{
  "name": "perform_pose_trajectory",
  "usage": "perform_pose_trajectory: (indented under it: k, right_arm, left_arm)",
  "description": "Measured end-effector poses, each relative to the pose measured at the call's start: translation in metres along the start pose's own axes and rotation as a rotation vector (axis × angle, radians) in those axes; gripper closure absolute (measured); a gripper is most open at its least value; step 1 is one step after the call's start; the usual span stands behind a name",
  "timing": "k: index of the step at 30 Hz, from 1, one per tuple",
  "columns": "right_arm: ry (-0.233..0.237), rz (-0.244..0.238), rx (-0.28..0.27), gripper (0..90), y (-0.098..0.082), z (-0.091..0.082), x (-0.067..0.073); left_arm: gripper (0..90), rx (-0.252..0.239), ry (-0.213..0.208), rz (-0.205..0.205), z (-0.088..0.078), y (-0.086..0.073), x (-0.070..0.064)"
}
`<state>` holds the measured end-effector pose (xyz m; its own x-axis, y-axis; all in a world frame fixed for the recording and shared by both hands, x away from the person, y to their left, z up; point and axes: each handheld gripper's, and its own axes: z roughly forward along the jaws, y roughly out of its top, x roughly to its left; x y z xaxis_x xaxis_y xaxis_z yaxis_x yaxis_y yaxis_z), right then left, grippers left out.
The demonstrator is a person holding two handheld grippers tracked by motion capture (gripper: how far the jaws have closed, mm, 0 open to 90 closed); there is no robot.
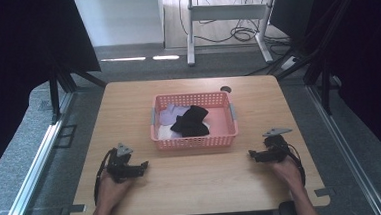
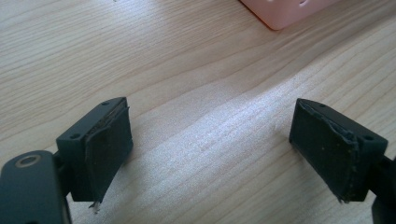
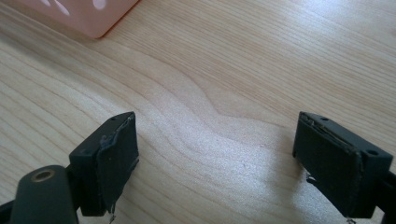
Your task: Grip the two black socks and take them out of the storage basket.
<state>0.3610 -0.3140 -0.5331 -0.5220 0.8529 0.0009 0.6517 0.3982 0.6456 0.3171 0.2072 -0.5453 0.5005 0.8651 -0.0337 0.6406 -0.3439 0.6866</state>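
Observation:
A pink plastic basket (image 1: 194, 141) stands in the middle of the wooden table (image 1: 193, 182), holding a black cloth (image 1: 192, 121) on top of pale lavender (image 1: 171, 112) and white pieces. My left gripper (image 1: 144, 165) rests on the table at the front left of the basket, jaws pointing right. In the left gripper view my gripper (image 2: 210, 140) is open over bare wood, a basket corner (image 2: 285, 11) at the top. My right gripper (image 1: 251, 155) lies at the front right, pointing left. Its own view shows this gripper (image 3: 215, 149) open and empty, with the basket corner (image 3: 88, 16) at upper left.
A dark round hole (image 1: 225, 89) sits in the tabletop behind the basket. Beyond the table stand a white desk frame (image 1: 225, 15) with cables on the floor and black stands at both sides. Grey carpet surrounds the table.

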Motion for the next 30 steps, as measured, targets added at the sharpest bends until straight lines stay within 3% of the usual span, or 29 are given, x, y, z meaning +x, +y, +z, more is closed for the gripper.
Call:
perform_pose_trajectory:
  k: [18,30]
  right_arm:
    - [0.033,-0.013,0.037,15.6,0.011,-0.009,0.006]
    - [0.081,-0.010,-0.006,17.1,0.034,-0.026,0.009]
  left_arm:
    - [12.9,-0.001,-0.001,-0.001,0.000,0.000,0.000]
    - [12.9,-0.003,0.001,-0.002,0.000,0.000,0.000]
